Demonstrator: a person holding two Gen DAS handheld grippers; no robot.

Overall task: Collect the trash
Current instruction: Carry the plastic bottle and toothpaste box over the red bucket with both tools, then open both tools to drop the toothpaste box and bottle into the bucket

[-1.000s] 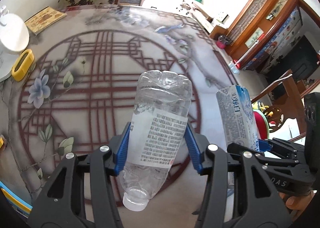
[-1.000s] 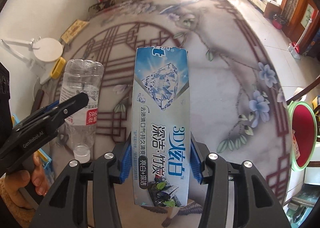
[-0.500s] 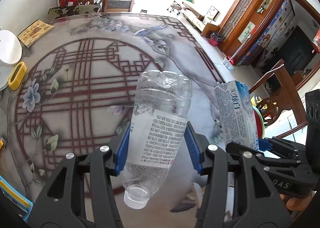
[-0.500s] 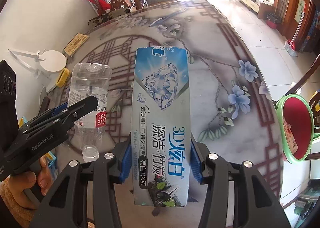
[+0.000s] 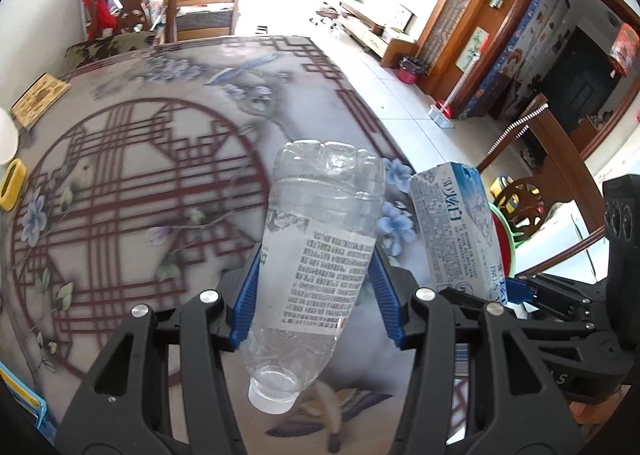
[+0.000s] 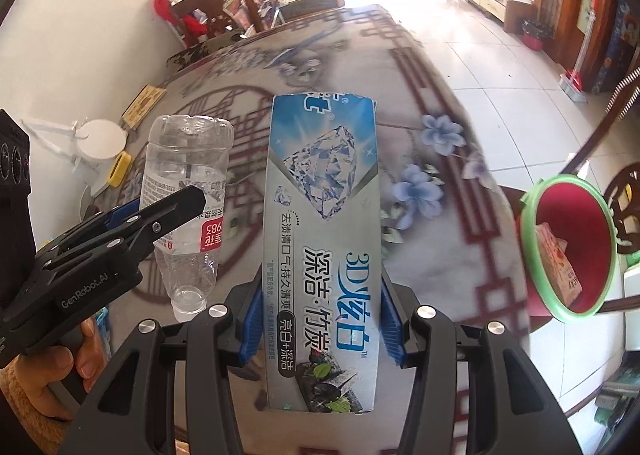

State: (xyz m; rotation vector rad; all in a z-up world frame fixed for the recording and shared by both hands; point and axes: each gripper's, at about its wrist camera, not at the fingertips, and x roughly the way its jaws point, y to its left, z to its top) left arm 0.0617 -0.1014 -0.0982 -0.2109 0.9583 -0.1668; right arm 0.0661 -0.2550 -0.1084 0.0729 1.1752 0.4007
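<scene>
Left wrist: fingers [image 5: 244, 295] clamp bottle [image 5: 320, 247].

"3D炫白", "深洁·竹炭", "去渍清口气持久清爽" and "亮白+深洁" are printed on the toothpaste box [image 6: 322, 247] at centre frame. "GenRobot.AI" is stamped on the left gripper [image 6: 172, 211] at lower left. On the bottle [image 6: 186, 191] label, "983" is read inverted; its small print is not legible.
</scene>
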